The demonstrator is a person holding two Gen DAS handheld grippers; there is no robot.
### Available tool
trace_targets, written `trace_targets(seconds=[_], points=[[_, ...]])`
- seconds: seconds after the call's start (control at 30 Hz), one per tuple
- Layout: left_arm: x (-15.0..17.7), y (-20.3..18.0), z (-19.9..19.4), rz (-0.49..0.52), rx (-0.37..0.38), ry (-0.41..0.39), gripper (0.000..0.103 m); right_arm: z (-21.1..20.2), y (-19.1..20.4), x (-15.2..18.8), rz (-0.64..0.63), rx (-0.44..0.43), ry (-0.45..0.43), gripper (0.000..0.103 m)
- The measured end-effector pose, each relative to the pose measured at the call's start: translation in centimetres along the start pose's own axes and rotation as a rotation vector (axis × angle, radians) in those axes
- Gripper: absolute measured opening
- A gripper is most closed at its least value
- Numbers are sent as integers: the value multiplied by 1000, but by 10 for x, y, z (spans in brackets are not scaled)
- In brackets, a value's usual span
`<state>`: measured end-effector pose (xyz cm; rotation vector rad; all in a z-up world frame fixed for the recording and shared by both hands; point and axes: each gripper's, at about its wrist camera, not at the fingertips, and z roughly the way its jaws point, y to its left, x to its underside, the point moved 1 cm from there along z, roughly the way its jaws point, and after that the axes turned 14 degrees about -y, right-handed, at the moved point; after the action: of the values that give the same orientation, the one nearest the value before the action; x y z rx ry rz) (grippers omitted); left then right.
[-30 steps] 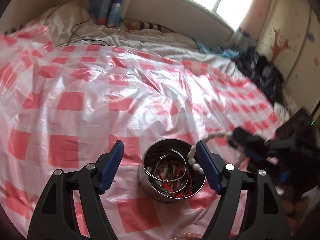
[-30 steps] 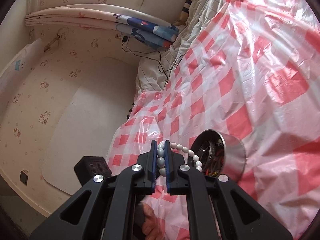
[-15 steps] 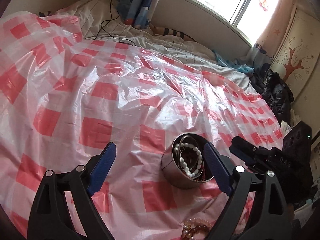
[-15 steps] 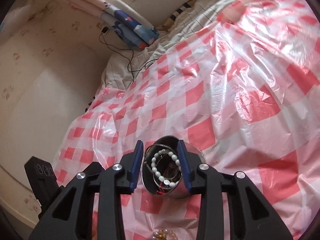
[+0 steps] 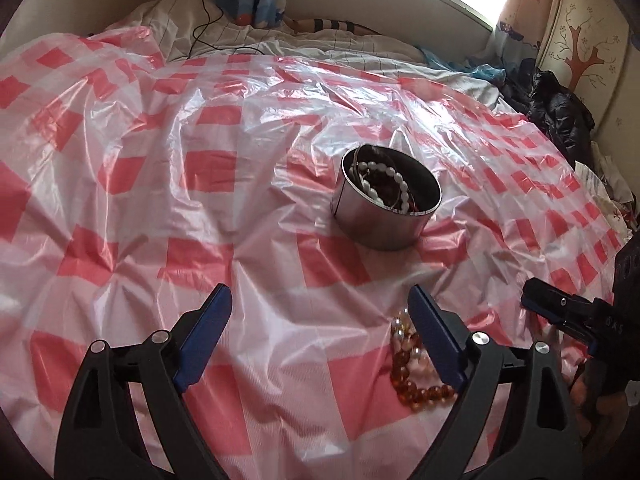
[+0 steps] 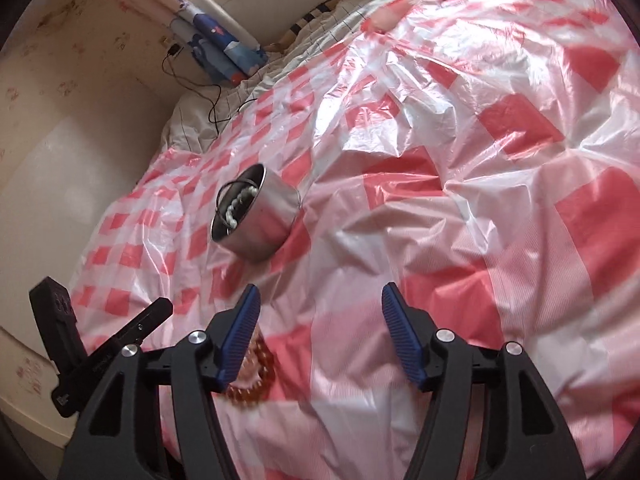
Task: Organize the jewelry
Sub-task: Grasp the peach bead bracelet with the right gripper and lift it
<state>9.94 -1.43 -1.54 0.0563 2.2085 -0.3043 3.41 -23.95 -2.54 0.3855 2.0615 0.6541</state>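
While both hand-held grippers gape empty, the right hand-held gripper (image 6: 320,334), its jaws just opening, should straddle the amber bracelet (image 5: 416,376). Pinch only beads, not the plastic sheet (image 5: 240,160).

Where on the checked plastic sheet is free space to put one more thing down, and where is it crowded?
Free: the wide stretch of checked sheet left of the metal tin, and the part right of it in the right wrist view. Crowded: the near strip, where the amber bead bracelet lies beside the open left gripper, with the open right gripper close by.

Left gripper (image 5: 320,316) wide; right gripper (image 6: 320,312) (just opening) empty.
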Motion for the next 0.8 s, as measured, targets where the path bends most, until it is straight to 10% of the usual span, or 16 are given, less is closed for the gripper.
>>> trace_targets(seconds=[0.37, 0.6, 0.8], points=[[21, -20, -23, 158, -2, -40, 86, 13, 46, 20, -172, -77, 33, 71], [9, 28, -30, -78, -35, -61, 86, 49, 72, 35, -266, -104, 129, 44], [7, 23, -33, -68, -6, -94, 86, 61, 62, 35, -202, -114, 175, 8]])
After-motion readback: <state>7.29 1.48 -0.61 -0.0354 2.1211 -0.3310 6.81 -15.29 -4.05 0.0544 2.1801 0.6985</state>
